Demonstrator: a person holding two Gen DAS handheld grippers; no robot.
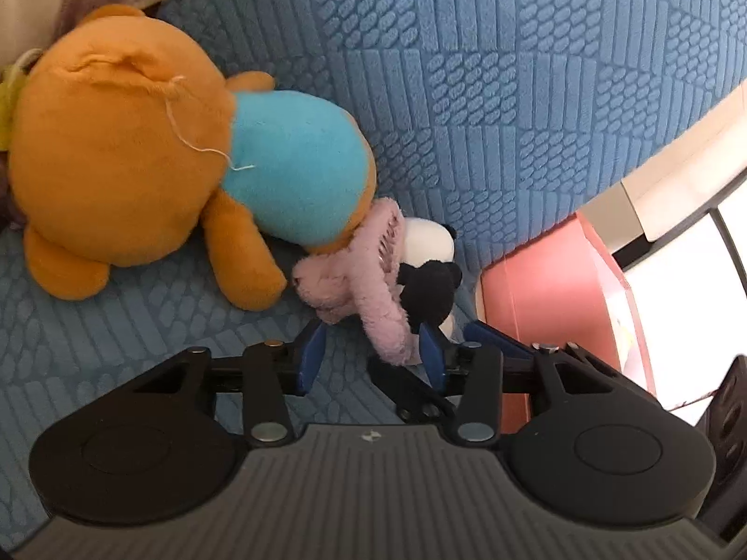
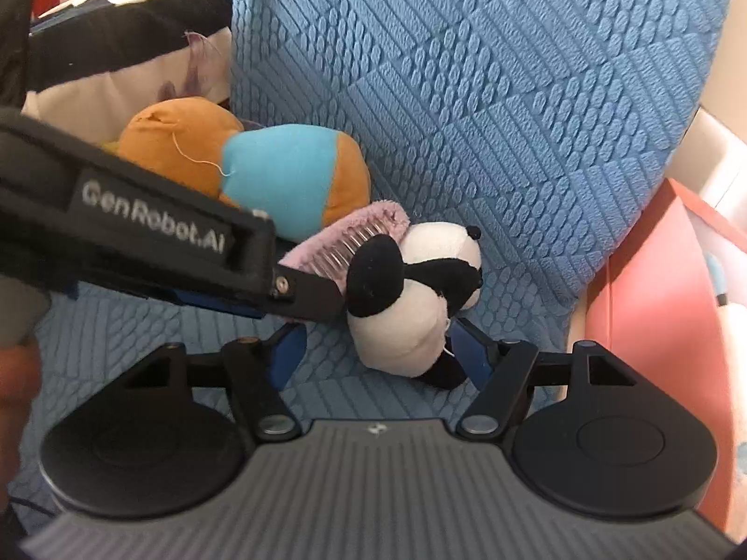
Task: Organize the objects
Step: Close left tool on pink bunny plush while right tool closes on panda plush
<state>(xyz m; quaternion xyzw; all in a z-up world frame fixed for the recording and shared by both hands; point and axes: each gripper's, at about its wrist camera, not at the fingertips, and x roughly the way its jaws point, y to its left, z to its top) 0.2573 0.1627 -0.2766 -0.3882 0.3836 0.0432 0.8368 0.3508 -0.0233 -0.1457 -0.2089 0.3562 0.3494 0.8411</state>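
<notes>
A small panda plush [image 2: 406, 317] lies on the blue textured sofa seat [image 2: 140, 326], against a fluffy pink hair clip [image 2: 369, 221] with clear teeth. Behind them an orange bear plush [image 1: 116, 149] in a turquoise shirt lies face down. My left gripper [image 1: 371, 354] is open around the near end of the pink clip [image 1: 378, 308]; the clip rests by the right finger and the left finger stands apart from it. My right gripper [image 2: 378, 354] is open around the panda's lower body, whose right side touches the right finger. The left gripper's black housing [image 2: 154, 228] crosses the right wrist view from the left.
The sofa's blue backrest [image 1: 490, 93] rises right behind the toys. A coral-pink cabinet [image 2: 653, 289] stands close at the right of the seat. A pale flowered cushion [image 1: 28, 0] and a black, white and red striped fabric [image 2: 116, 23] lie at the far left.
</notes>
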